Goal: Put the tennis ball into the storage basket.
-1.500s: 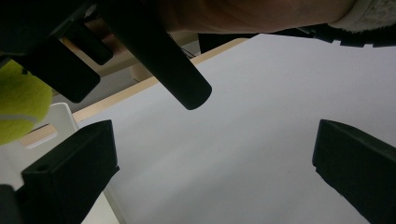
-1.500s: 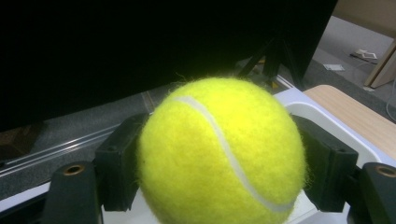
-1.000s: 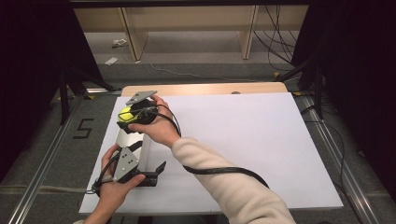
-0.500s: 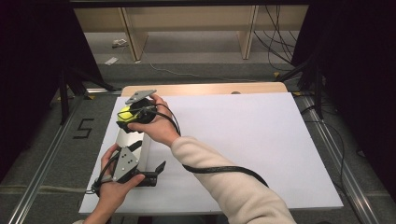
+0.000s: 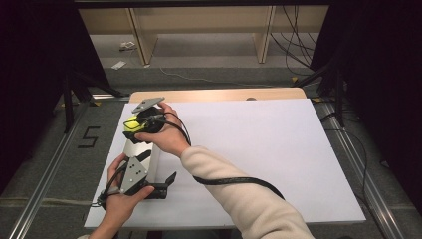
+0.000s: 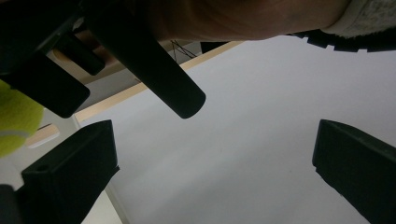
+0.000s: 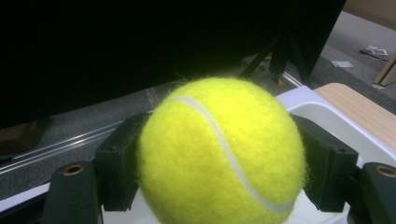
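A yellow tennis ball [image 7: 219, 154] sits squeezed between the two black jaws of my right gripper [image 7: 224, 163], which is shut on it. In the high view the right gripper [image 5: 137, 124] holds the ball [image 5: 131, 121] over the far end of a white tray [image 5: 130, 148] at the table's left edge, with the right arm reaching across. My left gripper [image 5: 155, 169] is nearer the front edge, just behind the right hand, open. In the left gripper view its jaws stand wide apart around bare white table, and the left gripper [image 6: 210, 172] holds nothing. The ball [image 6: 14, 121] shows at that view's left edge.
A white sheet [image 5: 259, 149] covers the table, with a wooden strip [image 5: 219, 94] along the far edge. The tray's rim [image 7: 327, 112] lies just beyond the ball. A black cable [image 5: 234, 180] trails over the right sleeve. Metal rails and dark curtains flank the table.
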Available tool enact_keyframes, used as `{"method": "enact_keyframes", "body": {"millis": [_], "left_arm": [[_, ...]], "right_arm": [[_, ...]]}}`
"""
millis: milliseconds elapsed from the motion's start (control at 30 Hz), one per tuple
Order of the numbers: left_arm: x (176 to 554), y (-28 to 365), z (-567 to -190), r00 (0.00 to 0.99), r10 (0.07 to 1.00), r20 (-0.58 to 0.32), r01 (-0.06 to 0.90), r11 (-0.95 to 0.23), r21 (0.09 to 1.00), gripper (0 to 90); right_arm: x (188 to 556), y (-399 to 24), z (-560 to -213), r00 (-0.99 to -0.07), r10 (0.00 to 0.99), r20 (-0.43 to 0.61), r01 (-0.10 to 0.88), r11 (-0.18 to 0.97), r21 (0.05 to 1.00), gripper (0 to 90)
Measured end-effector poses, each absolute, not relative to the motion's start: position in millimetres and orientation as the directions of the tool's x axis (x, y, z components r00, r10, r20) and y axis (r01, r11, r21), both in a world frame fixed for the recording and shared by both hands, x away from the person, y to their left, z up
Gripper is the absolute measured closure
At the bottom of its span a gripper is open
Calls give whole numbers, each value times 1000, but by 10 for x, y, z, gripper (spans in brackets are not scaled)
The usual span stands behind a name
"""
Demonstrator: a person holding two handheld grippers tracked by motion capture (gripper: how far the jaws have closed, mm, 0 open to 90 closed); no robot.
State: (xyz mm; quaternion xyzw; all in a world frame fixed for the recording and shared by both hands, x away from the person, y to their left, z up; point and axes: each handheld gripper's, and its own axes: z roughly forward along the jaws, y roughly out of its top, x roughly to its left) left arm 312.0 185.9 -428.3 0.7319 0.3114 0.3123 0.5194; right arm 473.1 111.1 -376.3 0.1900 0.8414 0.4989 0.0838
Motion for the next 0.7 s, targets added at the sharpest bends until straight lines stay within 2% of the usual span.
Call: {"method": "enact_keyframes", "body": {"millis": [700], "left_arm": [[3113, 1863, -4282, 609, 779, 145, 126, -276, 953, 0]], "right_arm": [[4755, 1182, -3864, -920, 387, 58, 244, 450, 859, 266]]}}
